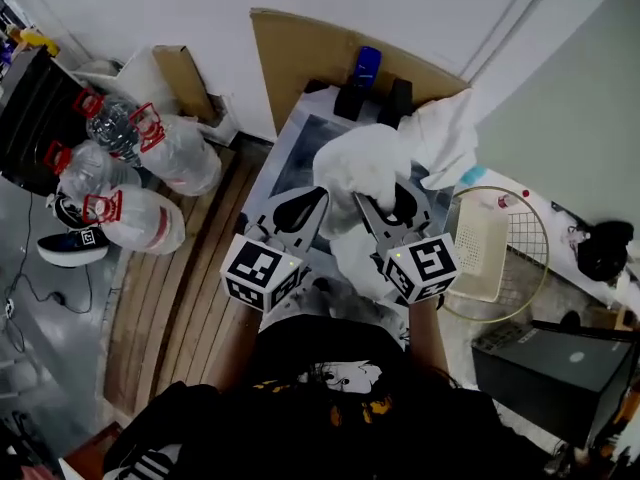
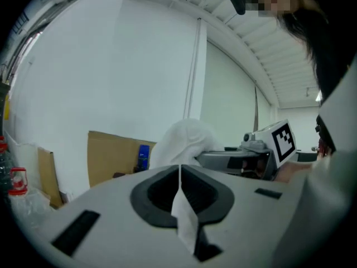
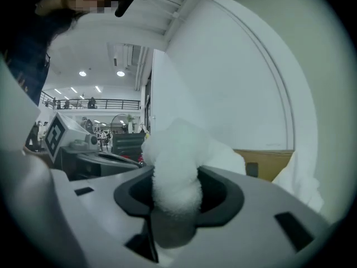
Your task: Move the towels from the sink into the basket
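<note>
The towel (image 1: 365,163) was soft, limp and light for its bulk, so it would have sagged and trailed from whatever point you gripped, and a thin edge could have slipped out under its own weight; a thick gathered fold was the safer hold. Your right tool (image 3: 175,202) was clenched on just such a fat wad of its pile, while your left tool (image 2: 179,175) was pinched tight on only a thin flap of it. It looked white, fluffy and bunched into a rounded lump, held up over the metal sink (image 1: 290,153), with the wire basket (image 1: 530,243) off to the right, well apart. More white cloth (image 1: 445,133) hung at the sink's far right corner; whether that was a second towel or a trailing end of this one could not be told
</note>
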Demonstrator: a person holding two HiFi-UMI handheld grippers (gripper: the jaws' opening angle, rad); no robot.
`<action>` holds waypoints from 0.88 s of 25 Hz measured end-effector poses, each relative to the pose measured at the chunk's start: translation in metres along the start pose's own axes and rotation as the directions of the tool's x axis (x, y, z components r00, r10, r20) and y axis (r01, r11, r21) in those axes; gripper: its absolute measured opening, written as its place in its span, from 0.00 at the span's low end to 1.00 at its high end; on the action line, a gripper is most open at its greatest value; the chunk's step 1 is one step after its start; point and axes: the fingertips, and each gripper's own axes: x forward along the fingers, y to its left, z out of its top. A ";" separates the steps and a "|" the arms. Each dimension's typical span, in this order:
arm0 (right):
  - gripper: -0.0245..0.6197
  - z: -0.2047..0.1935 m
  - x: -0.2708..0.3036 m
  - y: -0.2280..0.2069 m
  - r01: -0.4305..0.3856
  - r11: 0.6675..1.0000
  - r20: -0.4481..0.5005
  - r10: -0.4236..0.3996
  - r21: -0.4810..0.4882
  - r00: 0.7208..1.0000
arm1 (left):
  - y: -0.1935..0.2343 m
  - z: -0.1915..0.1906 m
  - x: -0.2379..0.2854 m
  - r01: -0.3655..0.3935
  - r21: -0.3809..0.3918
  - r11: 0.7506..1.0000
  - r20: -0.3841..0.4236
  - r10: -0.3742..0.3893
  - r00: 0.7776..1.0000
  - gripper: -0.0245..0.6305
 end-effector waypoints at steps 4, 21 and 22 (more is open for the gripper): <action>0.30 0.009 -0.027 -0.028 0.092 0.995 0.039 -0.093 0.027 0.995 | -0.024 0.005 0.022 0.088 0.002 0.996 0.002 -0.088 0.996 0.06; 0.30 0.052 -0.224 -0.191 0.420 0.900 0.193 -0.436 0.119 0.879 | -0.166 0.006 0.136 0.337 0.022 0.941 -0.047 -0.336 0.941 0.06; 0.30 0.049 -0.238 -0.203 0.440 0.889 0.192 -0.457 0.126 0.869 | -0.178 0.006 0.145 0.350 0.025 0.936 -0.051 -0.349 0.936 0.06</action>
